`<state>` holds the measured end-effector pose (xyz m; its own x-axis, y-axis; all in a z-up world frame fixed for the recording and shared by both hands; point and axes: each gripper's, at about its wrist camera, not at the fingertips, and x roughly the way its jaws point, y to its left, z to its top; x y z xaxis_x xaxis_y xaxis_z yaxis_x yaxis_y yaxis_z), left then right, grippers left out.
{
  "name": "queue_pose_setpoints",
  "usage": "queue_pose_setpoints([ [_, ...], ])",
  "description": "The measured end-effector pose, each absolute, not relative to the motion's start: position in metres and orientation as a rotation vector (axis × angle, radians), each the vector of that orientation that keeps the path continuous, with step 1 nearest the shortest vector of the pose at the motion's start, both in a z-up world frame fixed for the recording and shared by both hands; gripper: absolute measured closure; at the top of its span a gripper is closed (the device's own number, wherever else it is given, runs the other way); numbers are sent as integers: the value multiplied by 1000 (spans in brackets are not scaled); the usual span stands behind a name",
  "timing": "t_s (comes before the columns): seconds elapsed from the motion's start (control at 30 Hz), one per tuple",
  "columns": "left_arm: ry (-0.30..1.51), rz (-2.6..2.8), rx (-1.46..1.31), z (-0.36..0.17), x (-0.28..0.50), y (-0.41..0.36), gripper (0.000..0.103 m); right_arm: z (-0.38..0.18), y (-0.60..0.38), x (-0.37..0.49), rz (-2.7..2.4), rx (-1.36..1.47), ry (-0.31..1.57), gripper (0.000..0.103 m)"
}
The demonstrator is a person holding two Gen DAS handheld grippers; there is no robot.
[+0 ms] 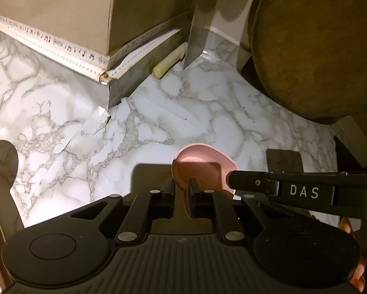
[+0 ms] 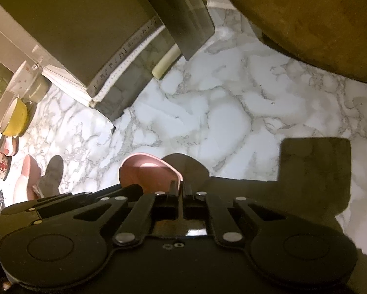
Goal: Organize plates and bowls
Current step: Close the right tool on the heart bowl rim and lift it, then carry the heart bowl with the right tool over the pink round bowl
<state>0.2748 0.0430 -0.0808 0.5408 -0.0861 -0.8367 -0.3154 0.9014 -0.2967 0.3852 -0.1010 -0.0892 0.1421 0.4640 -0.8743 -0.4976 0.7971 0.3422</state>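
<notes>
A small pink bowl [image 1: 200,169] sits low in the left wrist view, over the white marble counter [image 1: 159,122]. My left gripper [image 1: 182,185] is shut on the bowl's near rim, one finger inside and one outside. My right gripper [image 1: 230,178] reaches in from the right and touches the bowl's right edge. In the right wrist view the same pink bowl [image 2: 146,171] lies just ahead, and my right gripper [image 2: 181,186] is shut on its right rim. The bowl looks tilted. Whether it rests on the counter I cannot tell.
A large round wooden board [image 1: 318,49] leans at the back right. A beige box [image 1: 61,12] with note-printed tape, a steel blade [image 1: 198,36] and a cream cylinder [image 1: 168,62] stand behind. A yellow bowl [image 2: 14,117], plates and pink dishes [image 2: 24,183] crowd the far left.
</notes>
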Motion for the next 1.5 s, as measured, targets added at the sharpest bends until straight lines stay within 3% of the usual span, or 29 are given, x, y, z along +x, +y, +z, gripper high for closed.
queue_pose_setpoints([
  [0.87, 942, -37, -396, -10, 213, 0, 92, -4, -163, 318, 650, 41, 1096, 102],
  [1.5, 1056, -96, -309, -38, 200, -29, 92, -38, -190, 286, 568, 42, 1185, 102],
])
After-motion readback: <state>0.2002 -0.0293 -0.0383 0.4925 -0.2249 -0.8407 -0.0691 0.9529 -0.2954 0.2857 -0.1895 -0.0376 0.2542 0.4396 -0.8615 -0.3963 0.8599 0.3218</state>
